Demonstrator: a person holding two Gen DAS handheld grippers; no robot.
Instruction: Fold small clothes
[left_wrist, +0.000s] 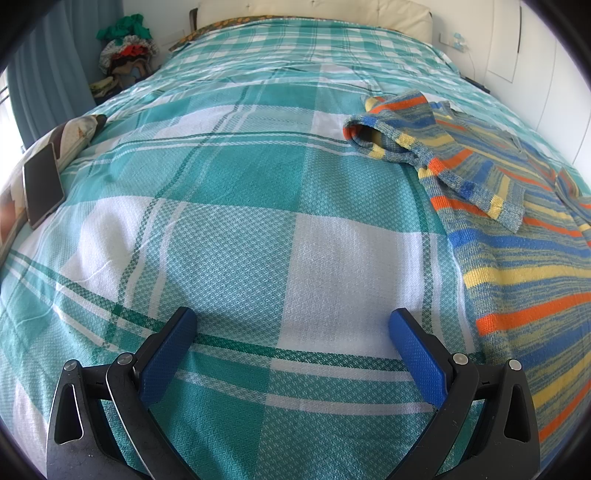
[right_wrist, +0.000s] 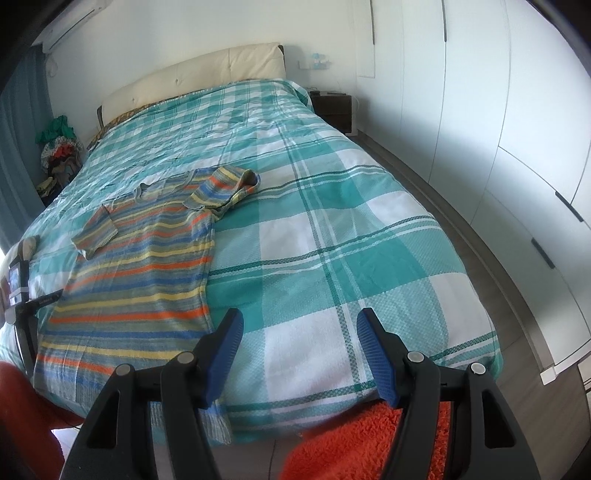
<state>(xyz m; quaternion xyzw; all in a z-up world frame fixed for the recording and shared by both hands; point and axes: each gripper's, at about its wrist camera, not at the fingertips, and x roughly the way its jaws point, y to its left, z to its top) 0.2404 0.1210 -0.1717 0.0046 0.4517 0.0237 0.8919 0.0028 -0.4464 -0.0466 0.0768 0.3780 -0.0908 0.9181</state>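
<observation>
Striped shirt (right_wrist: 147, 258) flat on bedspread (right_wrist: 332, 240); phone (left_wrist: 42, 184) near edge.

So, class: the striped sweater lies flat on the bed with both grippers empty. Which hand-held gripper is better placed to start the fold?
Probably the right hand-held gripper: the striped sweater's side edge lies just beside its open jaws. The left hand-held gripper hangs over bare bedspread.

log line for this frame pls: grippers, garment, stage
stage: pre-grasp | left gripper: open, empty, over bedspread | right gripper: open, empty | striped sweater: flat on bed, both sleeves folded inward, untouched
</observation>
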